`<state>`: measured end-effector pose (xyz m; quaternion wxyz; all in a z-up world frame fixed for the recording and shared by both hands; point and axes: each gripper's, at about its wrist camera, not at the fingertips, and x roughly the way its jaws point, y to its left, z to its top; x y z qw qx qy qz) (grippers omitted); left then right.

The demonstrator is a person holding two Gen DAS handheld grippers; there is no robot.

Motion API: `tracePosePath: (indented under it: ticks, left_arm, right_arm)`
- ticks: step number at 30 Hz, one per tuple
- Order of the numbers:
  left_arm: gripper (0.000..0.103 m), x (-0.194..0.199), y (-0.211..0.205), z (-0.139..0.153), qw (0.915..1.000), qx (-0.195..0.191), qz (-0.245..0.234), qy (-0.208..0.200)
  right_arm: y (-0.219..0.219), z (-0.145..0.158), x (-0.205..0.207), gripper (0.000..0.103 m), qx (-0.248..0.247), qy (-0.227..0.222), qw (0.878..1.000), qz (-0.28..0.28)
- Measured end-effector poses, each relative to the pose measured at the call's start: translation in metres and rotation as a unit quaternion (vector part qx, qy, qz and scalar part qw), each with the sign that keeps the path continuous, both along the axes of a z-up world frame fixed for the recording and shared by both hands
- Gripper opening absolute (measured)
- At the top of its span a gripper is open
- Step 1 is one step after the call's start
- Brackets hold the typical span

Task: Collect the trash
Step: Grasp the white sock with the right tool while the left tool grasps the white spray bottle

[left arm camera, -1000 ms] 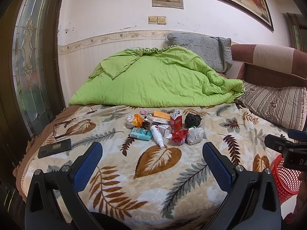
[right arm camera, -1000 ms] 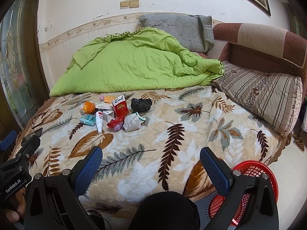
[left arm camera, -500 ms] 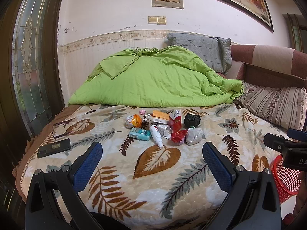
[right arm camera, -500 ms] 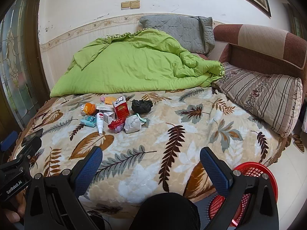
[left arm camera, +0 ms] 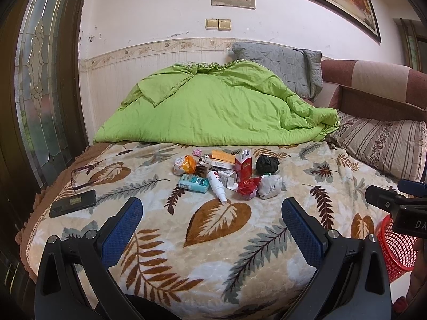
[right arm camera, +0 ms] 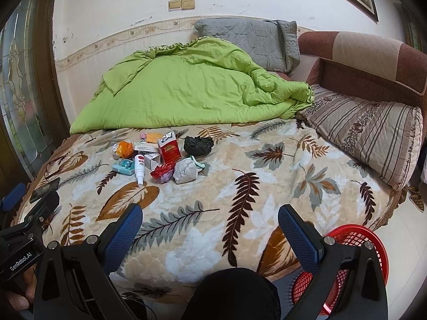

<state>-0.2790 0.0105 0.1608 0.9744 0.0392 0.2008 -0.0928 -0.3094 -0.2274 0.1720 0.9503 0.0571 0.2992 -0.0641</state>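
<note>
Nothing has moved on the leaf-print blanket (left arm camera: pixel 218 242).

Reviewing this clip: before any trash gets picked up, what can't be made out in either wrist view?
- Red basket: contents hidden; right wrist view blocks it with the right gripper, left wrist view cuts it at the edge.
- Small boxes in the trash pile: print too small, and they overlap.
- Black bag and white knotted bag: contents unseen.
- Dark flat object near the bed edge: phone or remote, unclear.
</note>
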Motion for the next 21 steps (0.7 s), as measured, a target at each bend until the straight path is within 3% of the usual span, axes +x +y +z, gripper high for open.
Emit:
tracePosePath:
  ticks: [13,17,21]
  left_arm:
    - [0.103,0.019,-0.006,-0.014,0.9991,-0.006,0.0,0.042]
    - [0.103,0.051,0.0,-0.019,0.9961,-0.022,-0.009,0.085]
    - [0.103,0.103,0.007,-0.033,0.988,-0.047,-0.012,0.146]
  right_arm:
    - [0.001,-0.011,0.02,0.103,0.015,0.024,1.0,0.011]
    - [0.0,-0.017,0.04,0.103,0.036,0.039,0.998,0.029]
    - [-0.004,-0.028,0.074,0.103,0.065,0.061,0.995,0.051]
